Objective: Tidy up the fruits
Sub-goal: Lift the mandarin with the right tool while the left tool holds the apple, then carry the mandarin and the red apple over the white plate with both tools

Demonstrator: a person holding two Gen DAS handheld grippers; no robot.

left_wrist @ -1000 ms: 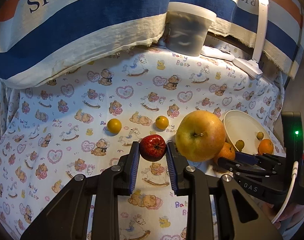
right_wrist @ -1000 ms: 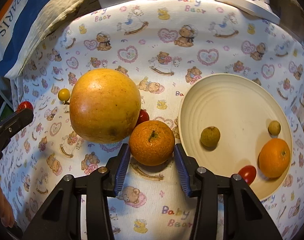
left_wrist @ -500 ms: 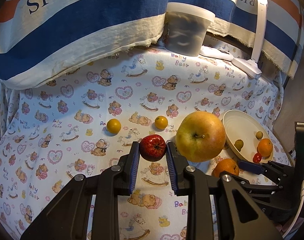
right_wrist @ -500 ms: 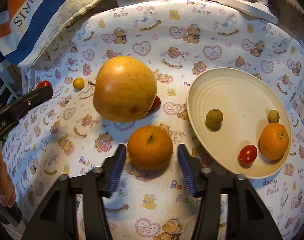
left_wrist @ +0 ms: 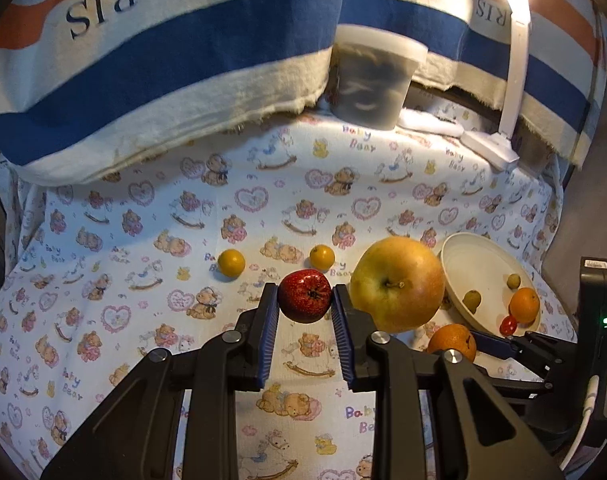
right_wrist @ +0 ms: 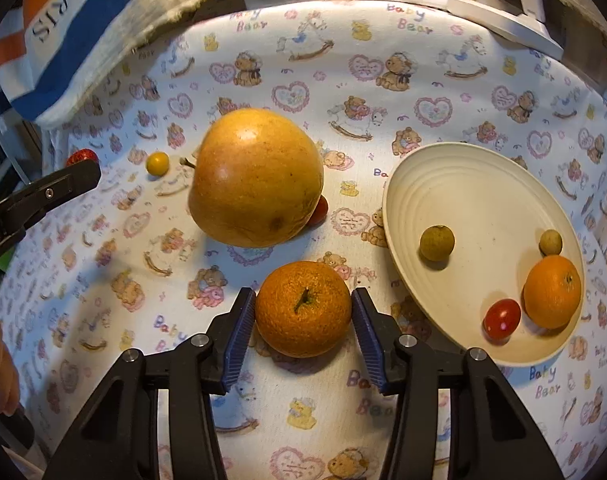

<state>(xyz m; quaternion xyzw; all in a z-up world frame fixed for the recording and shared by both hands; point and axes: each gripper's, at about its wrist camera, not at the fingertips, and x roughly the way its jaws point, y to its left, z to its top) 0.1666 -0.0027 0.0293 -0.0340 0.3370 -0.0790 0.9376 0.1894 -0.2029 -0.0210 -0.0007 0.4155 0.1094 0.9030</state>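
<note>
My left gripper point(left_wrist: 305, 303) is shut on a small red fruit point(left_wrist: 305, 295) and holds it above the cloth. My right gripper point(right_wrist: 302, 314) is shut on an orange point(right_wrist: 303, 314), which shows in the left wrist view point(left_wrist: 452, 342) too. A large yellow apple point(right_wrist: 255, 178) lies on the cloth just beyond the orange, also in the left wrist view point(left_wrist: 397, 282). A cream plate point(right_wrist: 483, 200) at the right holds an orange point(right_wrist: 552, 291), a cherry tomato point(right_wrist: 501, 318) and two small brownish fruits point(right_wrist: 436, 242).
Two small yellow fruits point(left_wrist: 231, 263) point(left_wrist: 322, 256) lie on the cloth left of the apple. A red tomato point(right_wrist: 320, 210) peeks out behind the apple. A cup point(left_wrist: 369, 80), a white lamp base point(left_wrist: 489, 146) and a striped towel point(left_wrist: 163, 60) line the back.
My right gripper has pulled back toward me and closed on the orange, bringing it away from the apple. My left gripper keeps holding the red fruit, little moved.
</note>
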